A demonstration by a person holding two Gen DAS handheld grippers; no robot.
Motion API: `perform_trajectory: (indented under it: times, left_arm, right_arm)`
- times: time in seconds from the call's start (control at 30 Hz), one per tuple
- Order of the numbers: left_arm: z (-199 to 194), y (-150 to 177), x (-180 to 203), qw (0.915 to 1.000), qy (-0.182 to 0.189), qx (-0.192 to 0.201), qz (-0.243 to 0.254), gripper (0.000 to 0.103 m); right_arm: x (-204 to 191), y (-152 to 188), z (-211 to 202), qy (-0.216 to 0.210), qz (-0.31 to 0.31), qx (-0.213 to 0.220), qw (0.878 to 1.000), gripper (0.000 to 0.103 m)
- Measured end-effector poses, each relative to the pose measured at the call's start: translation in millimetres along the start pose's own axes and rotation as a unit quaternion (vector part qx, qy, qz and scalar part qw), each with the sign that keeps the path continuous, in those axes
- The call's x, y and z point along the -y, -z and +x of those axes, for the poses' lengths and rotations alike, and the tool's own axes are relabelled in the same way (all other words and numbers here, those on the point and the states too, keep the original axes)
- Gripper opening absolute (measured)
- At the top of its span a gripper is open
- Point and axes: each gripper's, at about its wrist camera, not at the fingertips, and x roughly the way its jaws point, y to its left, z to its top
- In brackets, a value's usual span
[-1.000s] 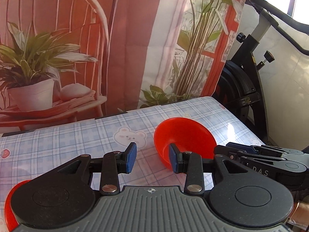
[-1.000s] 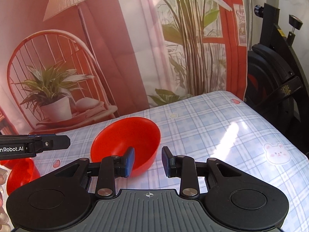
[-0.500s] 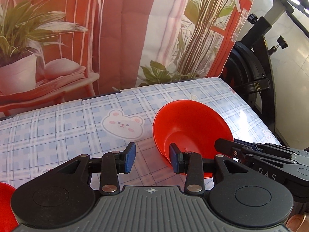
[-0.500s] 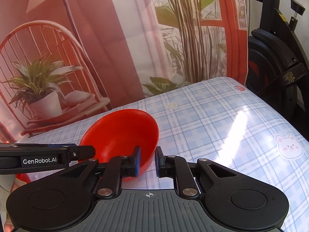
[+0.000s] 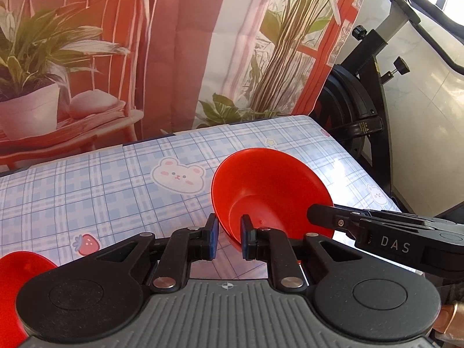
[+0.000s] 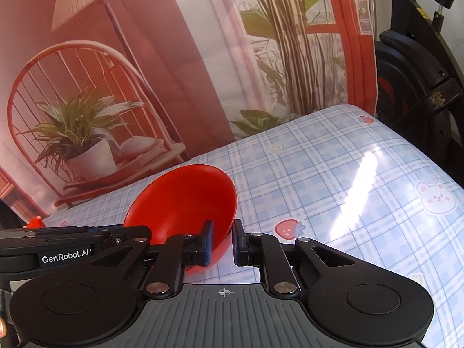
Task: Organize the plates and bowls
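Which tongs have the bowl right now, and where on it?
Both tongs straddle the bowl's near rim: left tongs on one side, right tongs on the other. Whether either is actually clamped cannot be told.

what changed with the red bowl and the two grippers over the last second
Both grippers narrowed around the rim of the red bowl: the left gripper went from wide open to straddling the near rim, and the right gripper closed in on the rim at its side. The bowl now sits tilted. Full clamping isn't clear. The second red bowl and the checked tablecloth stayed put.
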Motion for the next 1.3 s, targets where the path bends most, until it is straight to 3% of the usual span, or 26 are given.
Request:
perform_trajectory:
  times: [0.47,0.83,1.07,1.3]
  left_arm:
    - [-101.8,19.9,-17.8,0.9982,-0.016,0.057,-0.007,0.017]
    - [-174.5,49.2,-67.5,0.9957,-0.056,0.073,-0.009,0.017]
    - [-183.7,66.7,-103.6,0.9947,-0.074,0.064,-0.029,0.017]
    - [-166.1,72.8,-121.2,0.9949,-0.072,0.055,-0.043,0.017]
  right_arm:
    - [-84.6,3.3,-60.7,-0.026,-0.06,0.016,0.998,0.013]
    - [-167.5,31.6,-58.7,-0.071,-0.089,0.0,0.993,0.013]
    - [-204.3,50.6,-35.0,-0.081,-0.104,-0.029,0.991,0.013]
    - [-208.7,55.0,-10.4,-0.068,-0.11,-0.048,0.99,0.013]
